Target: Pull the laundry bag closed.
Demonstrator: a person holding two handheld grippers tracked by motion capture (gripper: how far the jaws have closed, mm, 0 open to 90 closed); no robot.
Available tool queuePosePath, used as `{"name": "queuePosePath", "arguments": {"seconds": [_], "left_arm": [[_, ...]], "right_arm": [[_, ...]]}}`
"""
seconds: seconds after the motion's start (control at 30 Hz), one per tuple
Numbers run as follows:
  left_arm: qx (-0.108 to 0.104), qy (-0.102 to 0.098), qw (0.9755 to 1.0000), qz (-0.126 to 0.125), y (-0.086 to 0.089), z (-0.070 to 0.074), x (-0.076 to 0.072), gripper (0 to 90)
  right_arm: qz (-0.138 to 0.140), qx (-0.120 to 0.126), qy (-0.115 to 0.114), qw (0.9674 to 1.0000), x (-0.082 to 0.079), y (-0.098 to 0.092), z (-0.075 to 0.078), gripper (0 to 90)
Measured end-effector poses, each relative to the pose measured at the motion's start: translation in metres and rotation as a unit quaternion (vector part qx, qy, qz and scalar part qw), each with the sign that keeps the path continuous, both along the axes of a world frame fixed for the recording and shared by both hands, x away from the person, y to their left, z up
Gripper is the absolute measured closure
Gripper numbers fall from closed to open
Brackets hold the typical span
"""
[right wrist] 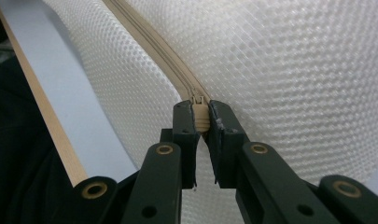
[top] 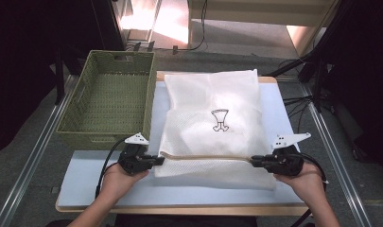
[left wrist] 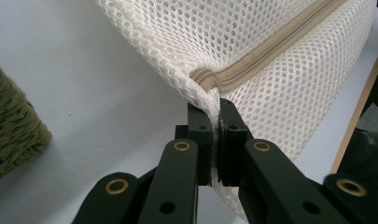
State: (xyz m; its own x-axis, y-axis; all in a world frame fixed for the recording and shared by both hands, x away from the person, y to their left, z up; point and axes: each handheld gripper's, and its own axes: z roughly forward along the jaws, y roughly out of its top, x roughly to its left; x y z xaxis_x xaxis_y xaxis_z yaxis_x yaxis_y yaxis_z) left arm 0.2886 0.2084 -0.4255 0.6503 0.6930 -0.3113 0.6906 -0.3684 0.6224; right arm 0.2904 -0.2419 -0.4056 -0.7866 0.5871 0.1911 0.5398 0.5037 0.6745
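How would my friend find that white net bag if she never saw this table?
Look at the table with the pale blue top. Right of the green basket lies the bag, white mesh and puffy. It alone has a small black drawing on top and a tan zipper along its near edge, pinched at each end by black jaws.

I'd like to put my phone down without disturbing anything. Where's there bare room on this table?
The near strip of table between the mesh bag and the front edge is bare, as is the basket. The middle is crowded: both grippers, left and right, pinch the bag's zipper.
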Motion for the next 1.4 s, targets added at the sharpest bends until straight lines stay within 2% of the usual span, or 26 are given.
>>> {"name": "queuePosePath", "arguments": {"seconds": [0.2, 0.37, 0.5, 0.63, 0.7, 0.8, 0.93, 0.97, 1.03, 1.1, 1.17, 1.27, 1.4], "left_arm": [[0.001, -0.001, 1.0000, -0.002, 0.000, 0.000, 0.000, 87.3], [0.002, 0.000, 1.0000, 0.000, 0.000, -0.001, 0.000, 87.2], [0.002, -0.003, 1.0000, 0.000, 0.000, -0.001, -0.001, 87.2], [0.006, -0.004, 1.0000, 0.006, 0.000, -0.002, -0.001, 87.3], [0.003, 0.000, 1.0000, 0.008, 0.002, -0.003, 0.000, 87.3], [0.000, -0.001, 1.0000, 0.008, 0.001, -0.003, -0.001, 87.3], [0.005, -0.003, 1.0000, 0.008, 0.001, -0.003, -0.001, 87.3], [0.004, -0.002, 1.0000, 0.008, 0.001, -0.003, -0.001, 87.3], [0.004, -0.004, 1.0000, 0.006, 0.001, -0.003, -0.001, 87.3], [0.000, -0.002, 1.0000, 0.006, 0.001, -0.003, -0.002, 87.3], [-0.003, 0.003, 1.0000, 0.003, 0.001, -0.004, -0.001, 87.1], [-0.003, 0.008, 1.0000, 0.003, 0.000, -0.006, -0.001, 85.7], [-0.015, 0.009, 0.9998, 0.007, 0.003, -0.005, 0.000, 79.2]], "right_arm": [[-0.006, -0.004, 0.000, 1.0000, 0.000, -0.008, -0.003, 83.2], [-0.024, -0.003, 0.006, 0.9997, -0.001, -0.025, -0.008, 83.2], [-0.032, -0.011, 0.003, 0.9994, -0.002, -0.031, -0.010, 83.2], [-0.043, -0.007, 0.001, 0.9991, -0.004, -0.041, -0.012, 83.3], [-0.052, -0.016, 0.003, 0.9985, -0.005, -0.047, -0.014, 83.3], [-0.065, -0.008, 0.010, 0.9978, -0.006, -0.056, -0.017, 83.2], [-0.064, -0.010, 0.007, 0.9979, -0.006, -0.058, -0.018, 83.3], [-0.067, -0.019, 0.006, 0.9976, -0.006, -0.059, -0.018, 83.3], [-0.068, -0.016, 0.007, 0.9976, -0.006, -0.061, -0.019, 83.2], [-0.069, -0.024, 0.002, 0.9973, -0.007, -0.061, -0.019, 83.2], [-0.072, -0.021, 0.007, 0.9972, -0.007, -0.061, -0.020, 83.1], [-0.075, -0.019, 0.002, 0.9970, -0.007, -0.057, -0.017, 82.8], [-0.068, -0.012, 0.004, 0.9976, -0.007, -0.055, -0.017, 81.2]]}}
